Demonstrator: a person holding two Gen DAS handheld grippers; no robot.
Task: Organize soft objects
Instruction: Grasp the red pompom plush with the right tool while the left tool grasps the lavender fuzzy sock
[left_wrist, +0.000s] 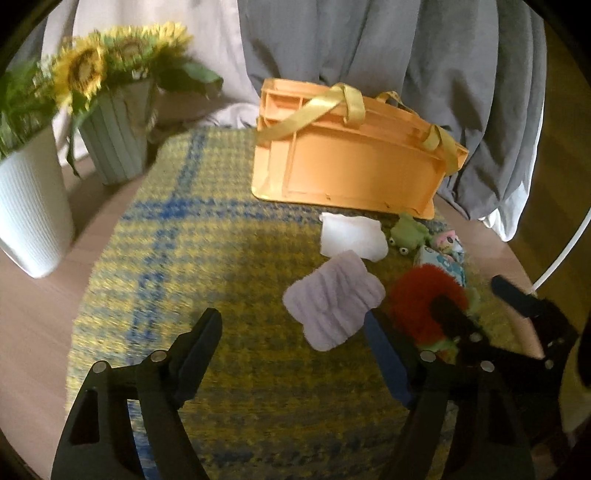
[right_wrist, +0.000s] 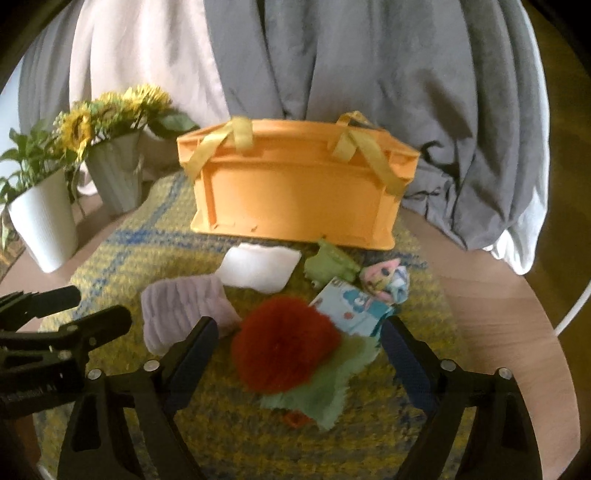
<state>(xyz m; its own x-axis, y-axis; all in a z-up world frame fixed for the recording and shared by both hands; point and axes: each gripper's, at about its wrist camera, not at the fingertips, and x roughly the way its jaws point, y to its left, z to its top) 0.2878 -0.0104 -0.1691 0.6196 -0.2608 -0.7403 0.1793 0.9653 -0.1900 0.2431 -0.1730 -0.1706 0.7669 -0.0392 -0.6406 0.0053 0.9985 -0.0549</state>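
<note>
Right wrist view shows the right gripper (right_wrist: 299, 354) with its jaws spread wide and gripping nothing; the red fuzzy pompom (right_wrist: 284, 345) lies on the mat between them, resting on a green fabric piece (right_wrist: 328, 391), touching neither jaw as far as the blur allows. Just left of the left jaw sits the lilac towel (right_wrist: 184, 314), and beyond it the white cloth (right_wrist: 258, 267), a green frog toy (right_wrist: 328, 264) and a pastel plush (right_wrist: 386, 282) lie before the orange crate (right_wrist: 295, 199) on the yellow-blue mat (right_wrist: 122, 254). Left wrist view shows the left gripper (left_wrist: 295, 350) wide open and empty above the mat, the lilac towel just inside its right jaw, the pompom beyond that jaw.
</note>
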